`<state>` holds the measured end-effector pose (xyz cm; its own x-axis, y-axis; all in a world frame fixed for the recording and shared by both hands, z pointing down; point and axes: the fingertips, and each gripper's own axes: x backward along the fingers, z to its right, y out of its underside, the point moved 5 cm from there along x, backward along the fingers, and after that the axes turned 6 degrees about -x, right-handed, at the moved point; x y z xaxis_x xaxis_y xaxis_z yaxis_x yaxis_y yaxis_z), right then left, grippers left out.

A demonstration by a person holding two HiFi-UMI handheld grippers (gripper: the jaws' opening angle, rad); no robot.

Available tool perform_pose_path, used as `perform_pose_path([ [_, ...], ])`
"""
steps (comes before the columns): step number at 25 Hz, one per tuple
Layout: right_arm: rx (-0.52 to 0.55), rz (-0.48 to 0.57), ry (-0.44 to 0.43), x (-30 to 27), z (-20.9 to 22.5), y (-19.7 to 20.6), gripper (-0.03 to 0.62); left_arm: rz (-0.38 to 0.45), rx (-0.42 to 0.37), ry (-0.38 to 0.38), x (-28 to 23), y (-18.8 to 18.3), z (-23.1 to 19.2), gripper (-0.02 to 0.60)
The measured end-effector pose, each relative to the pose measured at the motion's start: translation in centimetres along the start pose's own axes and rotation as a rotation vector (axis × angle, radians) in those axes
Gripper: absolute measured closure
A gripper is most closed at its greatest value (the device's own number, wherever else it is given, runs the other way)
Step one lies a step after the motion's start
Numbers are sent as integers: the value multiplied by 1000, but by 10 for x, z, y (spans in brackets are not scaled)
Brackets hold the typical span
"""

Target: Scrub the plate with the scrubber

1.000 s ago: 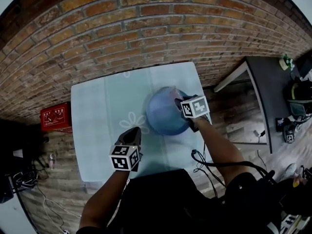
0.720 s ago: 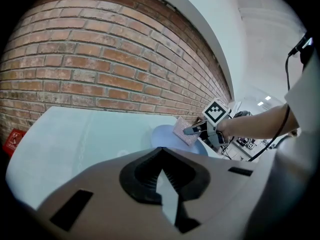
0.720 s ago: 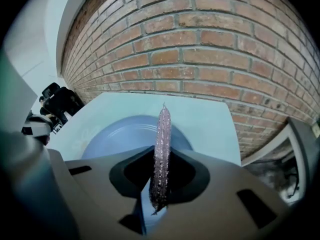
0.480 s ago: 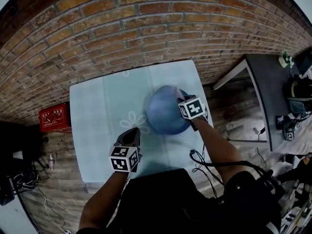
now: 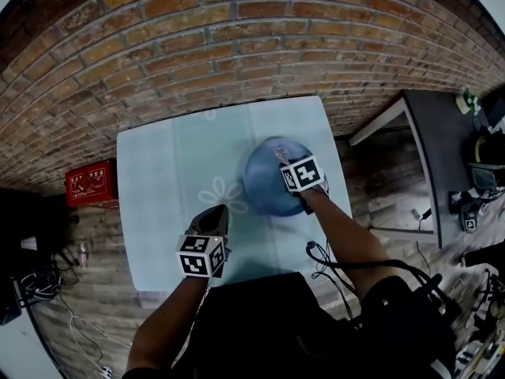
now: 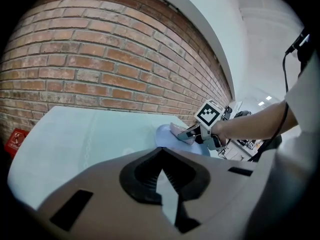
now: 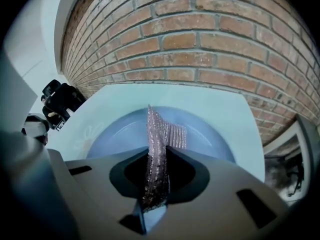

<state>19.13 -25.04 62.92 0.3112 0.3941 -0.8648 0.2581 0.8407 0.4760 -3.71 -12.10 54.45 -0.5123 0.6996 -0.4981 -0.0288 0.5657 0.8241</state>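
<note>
Head view: holds right gripper (image 5: 282,158) over plate (image 5: 264,189), at 3 o'clock on table (image 5: 166,172), prob. so scrubber (image 5: 278,153) reaches it. Rests left gripper (image 5: 213,215) at 6 o'clock, off the plate, apparently idle. Can't read white print on red box (image 5: 91,185) at 9 o'clock.

Left gripper view: shows jaws closed together, nothing btwn them; looks toward plate at 1 o'clock.

Right gripper view: clamps jaws on folded scrubber, free end bent down toward plate, likely touching, ready for rubbing. No brand visible.
</note>
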Motion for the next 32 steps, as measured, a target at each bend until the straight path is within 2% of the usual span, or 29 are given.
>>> perform_pose_path([
  [16,2,-20,-98,-20,-61,-5,523,18,21,-46,21,6,-15,572],
  [20,-14,-19,-99,-23,-69,-4,522,24,12,-47,25,6,-18,572],
  [24,-60,-10,-138,-20,-75,-2,523,19,6,-42,26,7,-18,572],
  [29,-208,17,-235,-16,-88,0,522,19,-9,-18,22,5,-13,572],
  [32,-209,33,-261,-10,-94,-1,523,17,-23,4,19,2,-9,572],
])
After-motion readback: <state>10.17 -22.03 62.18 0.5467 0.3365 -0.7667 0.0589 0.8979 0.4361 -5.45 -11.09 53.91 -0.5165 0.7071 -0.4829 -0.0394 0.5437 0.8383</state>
